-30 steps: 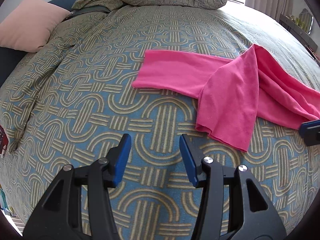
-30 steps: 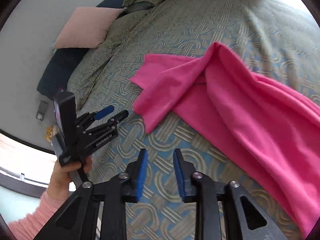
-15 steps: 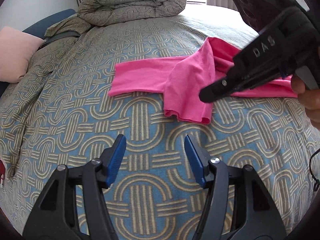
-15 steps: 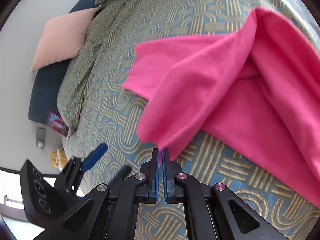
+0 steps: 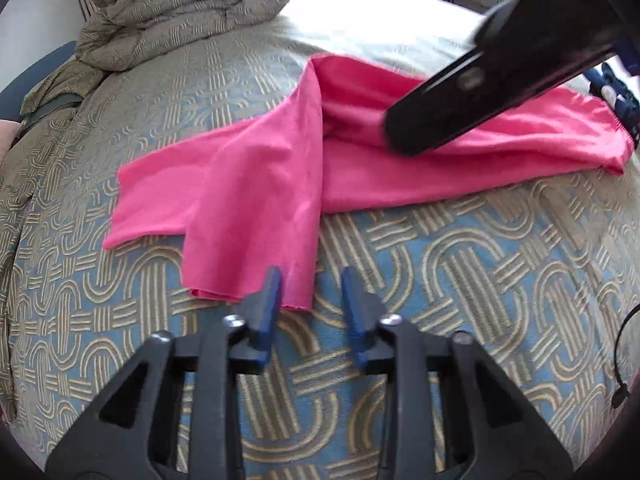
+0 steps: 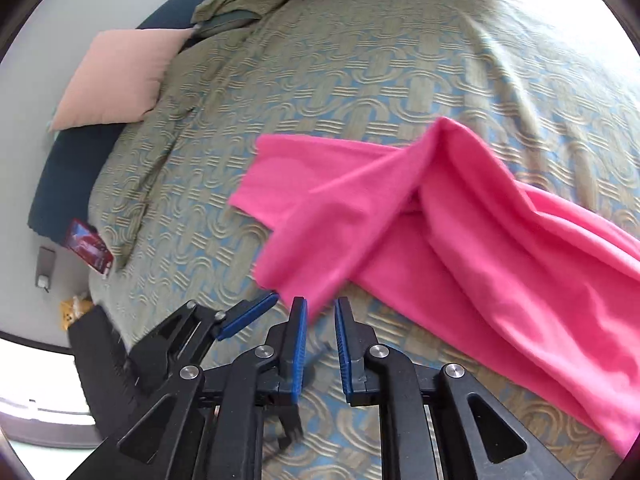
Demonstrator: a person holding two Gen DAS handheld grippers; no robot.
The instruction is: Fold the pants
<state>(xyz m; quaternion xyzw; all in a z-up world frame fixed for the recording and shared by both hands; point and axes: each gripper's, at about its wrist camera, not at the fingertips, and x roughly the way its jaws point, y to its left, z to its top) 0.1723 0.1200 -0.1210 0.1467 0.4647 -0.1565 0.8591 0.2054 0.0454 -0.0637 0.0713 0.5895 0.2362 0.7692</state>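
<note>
Two grippers, both spread, nothing held. Pink pants (image 5: 280, 184) sprawled on patterned bedspread (image 5: 460, 280), legs crossed, unfolded. Left gripper (image 5: 310, 292) at near cuff; right gripper (image 6: 320, 320) beside same cuff. Folding barely begun: legs to align, all folds left.

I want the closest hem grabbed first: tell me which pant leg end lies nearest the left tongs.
The leg end folded toward the camera, its hem right at the open left tongs; the other leg end lies farther off, leftward.
</note>
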